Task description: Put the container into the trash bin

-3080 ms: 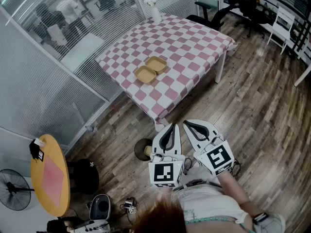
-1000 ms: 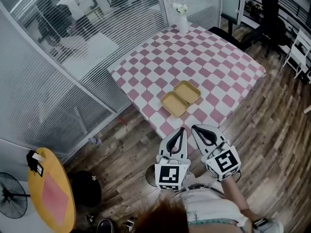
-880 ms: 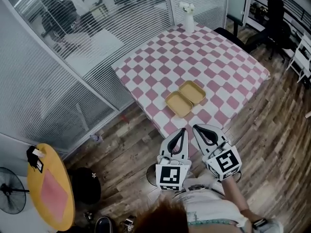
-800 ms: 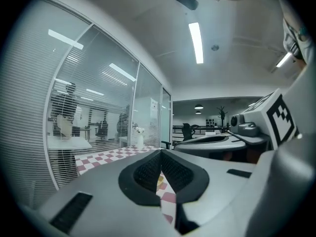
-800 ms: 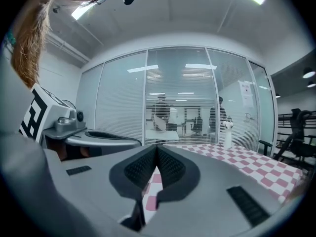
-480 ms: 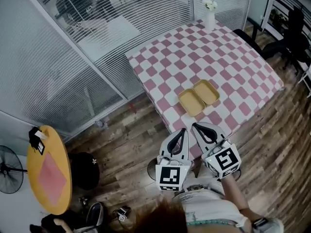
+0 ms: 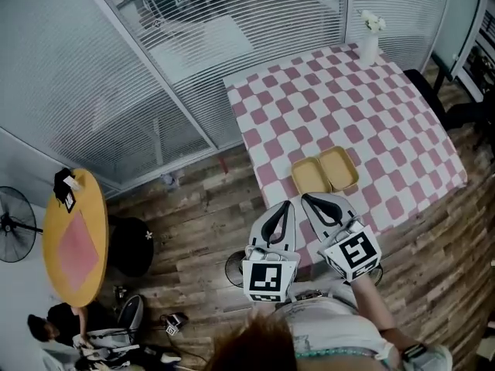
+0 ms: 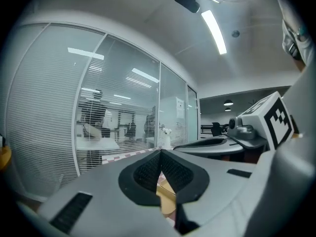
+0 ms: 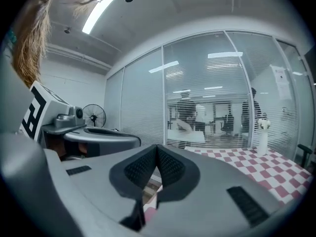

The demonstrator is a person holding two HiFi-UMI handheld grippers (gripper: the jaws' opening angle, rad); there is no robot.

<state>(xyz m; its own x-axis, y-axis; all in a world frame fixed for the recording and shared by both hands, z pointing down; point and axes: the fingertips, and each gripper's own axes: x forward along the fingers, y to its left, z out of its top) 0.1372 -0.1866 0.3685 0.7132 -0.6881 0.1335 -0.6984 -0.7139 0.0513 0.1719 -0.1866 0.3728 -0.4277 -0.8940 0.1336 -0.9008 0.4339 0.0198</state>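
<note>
Container [image 7: 325,173]: one tan clamshell, lying open and flat on the checkered table [image 7: 325,91], close to the table's near corner. Its two halves sit side by side, joined at the hinge, and both look empty. The long axis runs across my head view, roughly along the table's near edge, with the right end a bit farther off.

Key relation: it lies ahead of the tips and slightly right. The right gripper [image 7: 304,197] is nearer, its tip aimed at the left half. The left gripper [image 7: 286,204] is just beside it, a touch short and to the left. In the left gripper view a strip of tan shows through the slot under the pads, so that one is lined up on it too. Neither touches it.

Tool state: both pairs of jaws are fully closed, pads meeting, nothing between them. They have to open before any grab. My call is the right one takes a rim, gripping across the short side.

Trash bin [image 7: 231,267]: one. I take the dark round thing on the floor by the table corner to be it. It is mostly hidden behind the left gripper, so I can't see inside. It lies back and left of the tips, opposite the container, so the carry reverses direction.

Other counts: two grippers, one checkered table, one white vase [image 7: 370,43] at the far edge well apart from the container, one round yellow table [image 7: 73,242], one fan [image 7: 14,226].
</note>
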